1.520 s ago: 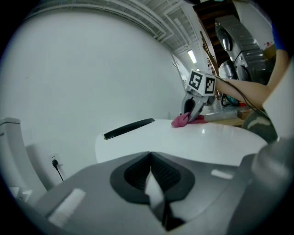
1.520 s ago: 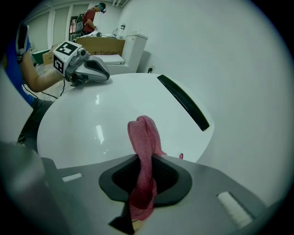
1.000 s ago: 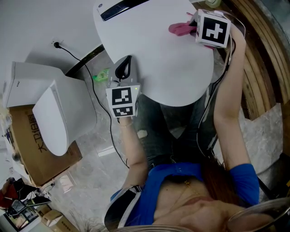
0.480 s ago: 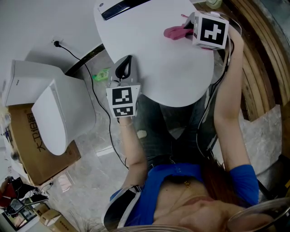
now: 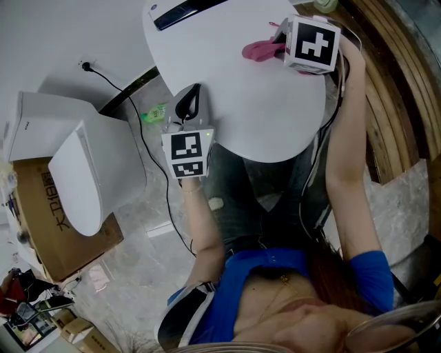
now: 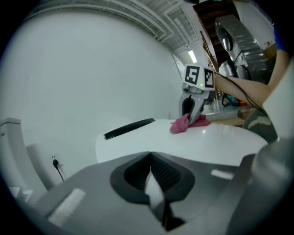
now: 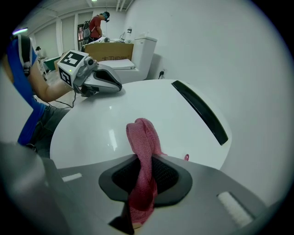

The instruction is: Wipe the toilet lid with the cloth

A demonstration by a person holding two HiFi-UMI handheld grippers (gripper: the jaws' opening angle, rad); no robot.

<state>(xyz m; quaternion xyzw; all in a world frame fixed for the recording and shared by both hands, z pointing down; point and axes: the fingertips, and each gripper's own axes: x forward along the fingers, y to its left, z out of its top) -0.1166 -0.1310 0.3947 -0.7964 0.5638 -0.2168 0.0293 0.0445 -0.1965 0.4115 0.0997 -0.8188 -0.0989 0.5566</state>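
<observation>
Grey stone floor [image 5: 138, 255] surrounds the white toilet lid [image 5: 234, 89]. On it, near the black strip [image 5: 182, 12] at the back, lies the pink cloth [image 5: 258, 49], pinched in the right tool [image 5: 278, 43] (its long axis runs straight out from the jaws, toward the person's left). The left tool [image 5: 190, 103], jaws together and empty, rests at the lid's edge. A cardboard box [image 5: 41, 227] sits aside, contents hidden.

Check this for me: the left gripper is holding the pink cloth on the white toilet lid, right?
Wrong gripper. The right gripper is the one holding the pink cloth on the white toilet lid; the right gripper view shows the cloth pinched between its jaws.
</observation>
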